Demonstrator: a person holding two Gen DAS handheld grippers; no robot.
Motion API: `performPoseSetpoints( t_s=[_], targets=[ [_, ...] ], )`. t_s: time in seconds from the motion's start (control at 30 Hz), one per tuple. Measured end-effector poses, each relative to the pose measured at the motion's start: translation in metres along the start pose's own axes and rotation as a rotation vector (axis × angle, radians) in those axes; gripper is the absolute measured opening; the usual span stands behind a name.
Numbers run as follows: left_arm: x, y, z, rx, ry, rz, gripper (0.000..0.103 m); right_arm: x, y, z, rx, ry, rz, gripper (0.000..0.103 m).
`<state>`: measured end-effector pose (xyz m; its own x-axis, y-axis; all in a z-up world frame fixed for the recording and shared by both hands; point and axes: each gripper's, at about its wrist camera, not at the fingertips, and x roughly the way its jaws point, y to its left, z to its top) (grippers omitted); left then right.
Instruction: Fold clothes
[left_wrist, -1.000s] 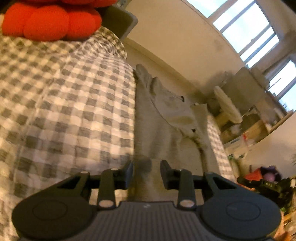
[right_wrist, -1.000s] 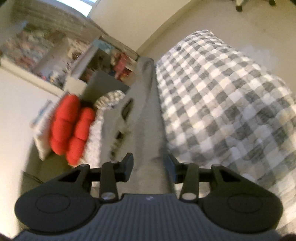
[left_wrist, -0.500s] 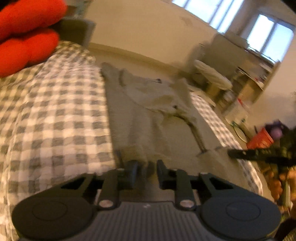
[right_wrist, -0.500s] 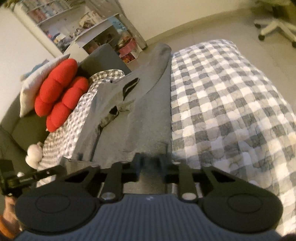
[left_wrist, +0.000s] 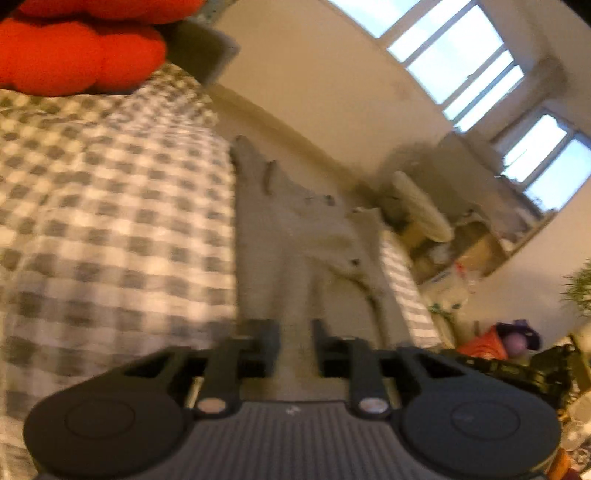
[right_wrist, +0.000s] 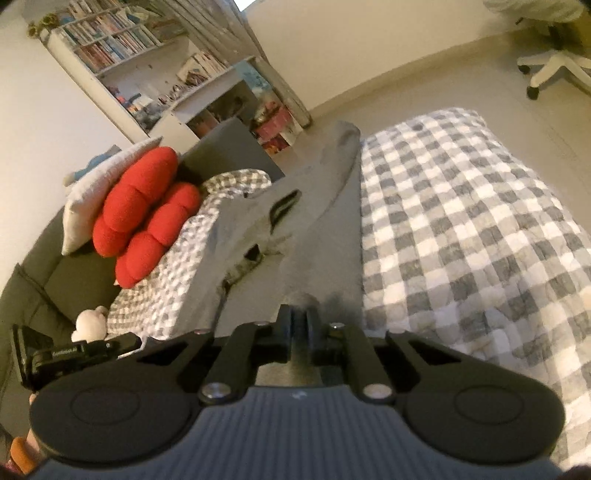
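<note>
- The garment (right_wrist: 321, 236), grey and long, lies stretched along the checked quilt (right_wrist: 461, 229), its near hem at both grippers and its far end at the quilt's far edge; the red cushion (right_wrist: 144, 206) sits off to one side of it.
- Risk: the right gripper (right_wrist: 299, 325) pinches only a thin bit of hem, so the cloth may slip out if it is pulled hard or lifted fast.
- Risk: the left gripper (left_wrist: 295, 343) is letting go while the right one bites. With one corner free, a lift would likely drag the garment askew and spoil the fold line.
- Risk: the jaws may catch the quilt along with the hem, since the cloth lies flat on it.
- Right gripper: jaws nearly together and closing, with grey cloth bunched between the pads.
- Left gripper: jaws partly spread and opening; the hem lies between them, but the blurred view shows no pad pressing on it.
</note>
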<state>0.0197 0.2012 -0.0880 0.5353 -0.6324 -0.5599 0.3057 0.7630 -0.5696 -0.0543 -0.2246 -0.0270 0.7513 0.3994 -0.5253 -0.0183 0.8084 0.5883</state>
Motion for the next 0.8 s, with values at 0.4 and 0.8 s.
performPoseSetpoints(
  t_s=[0.4,0.8],
  targets=[
    [0.017,-0.02,-0.014,0.197,0.073,0.088,0.019,0.01,0.0,-0.005,0.0,0.05,-0.032,0.02],
    [0.013,-0.008,-0.009,0.078,0.055,-0.077,0.004,0.012,0.006,-0.011,-0.075,0.002,-0.031,0.012]
  ],
)
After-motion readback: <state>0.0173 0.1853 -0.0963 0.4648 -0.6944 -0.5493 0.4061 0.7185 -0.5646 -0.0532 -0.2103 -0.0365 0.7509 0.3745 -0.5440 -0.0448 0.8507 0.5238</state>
